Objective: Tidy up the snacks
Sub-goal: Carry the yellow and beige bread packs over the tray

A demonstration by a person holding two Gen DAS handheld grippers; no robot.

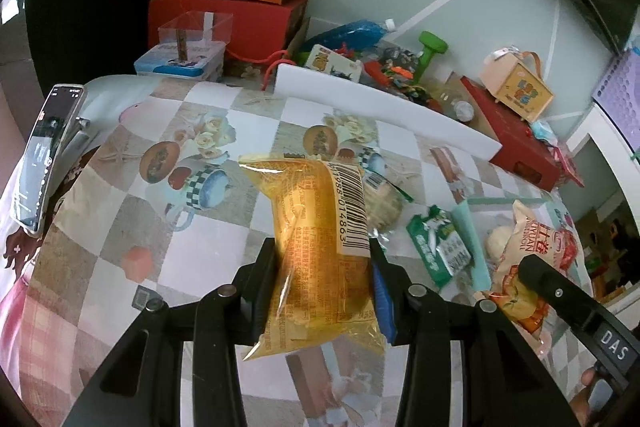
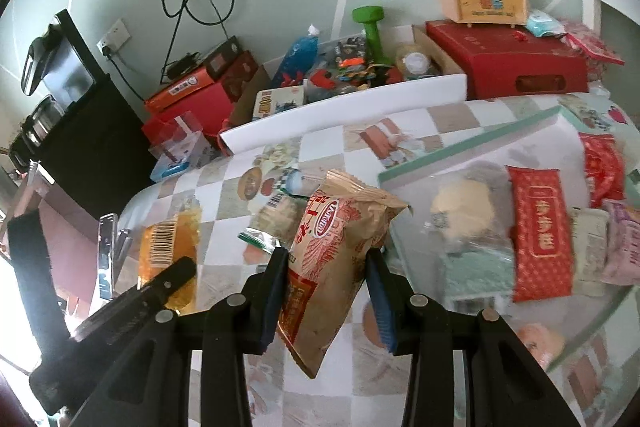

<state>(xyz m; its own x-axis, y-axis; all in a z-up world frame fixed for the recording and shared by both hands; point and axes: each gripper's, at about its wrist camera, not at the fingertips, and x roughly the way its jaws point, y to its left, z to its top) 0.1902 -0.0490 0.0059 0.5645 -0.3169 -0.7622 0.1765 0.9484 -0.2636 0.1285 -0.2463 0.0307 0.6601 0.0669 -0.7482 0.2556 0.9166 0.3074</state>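
My left gripper [image 1: 322, 259] is shut on a yellow snack packet [image 1: 316, 247] with a barcode and holds it above the patterned tablecloth [image 1: 120, 187]. The packet also shows in the right wrist view [image 2: 168, 251]. My right gripper [image 2: 328, 267] is shut on a tan and red snack bag [image 2: 336, 251] and holds it lifted beside a clear tray with a green rim [image 2: 460, 151]. The tray holds a red packet [image 2: 540, 235], a pale bun packet [image 2: 464, 211] and several other snacks. The tan bag also shows in the left wrist view [image 1: 524, 259].
A green packet [image 1: 438, 243] and a small round packet [image 1: 380, 203] lie on the cloth. A white board [image 1: 380, 107] stands at the table's far edge, with boxes, a green dumbbell [image 1: 430, 51] and clutter behind. A phone on a stand [image 1: 44, 151] is at the left.
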